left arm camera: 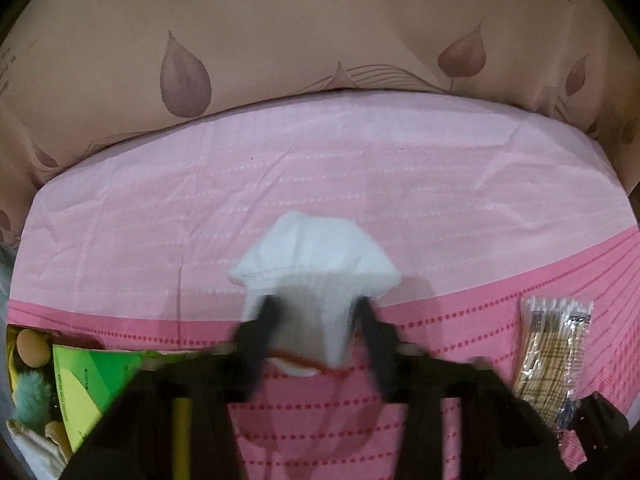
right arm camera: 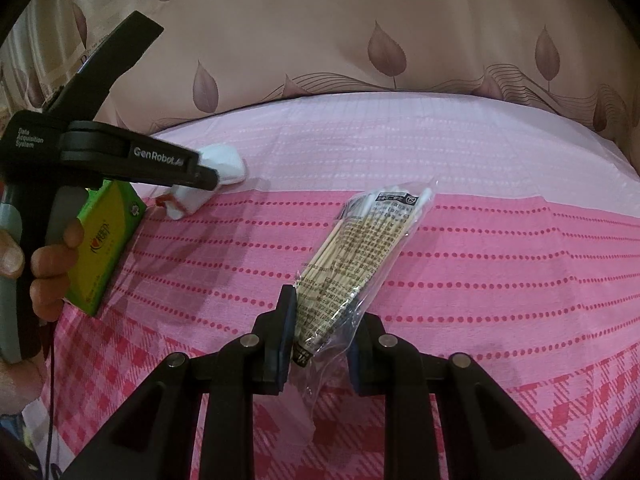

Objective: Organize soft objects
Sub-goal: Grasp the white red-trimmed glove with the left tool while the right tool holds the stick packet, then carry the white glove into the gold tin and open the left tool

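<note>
The left gripper has its jaws clamped on a white cloth, which bunches up between the pads and spills out toward twelve o'clock over the pink bedsheet. The pinch looks taken at the cloth's near edge, probably so the rest can hang free when lifted. In the right wrist view the same gripper reaches in from nine o'clock, held by a hand.

The right gripper is closed on the near end of a clear packet of cotton swabs, which slants away toward one o'clock on the sheet, likely held ready for sorting.

At eight o'clock from the left gripper lies a green box among a fluffy teal toy. A leaf-patterned beige cover rises behind the sheet.
</note>
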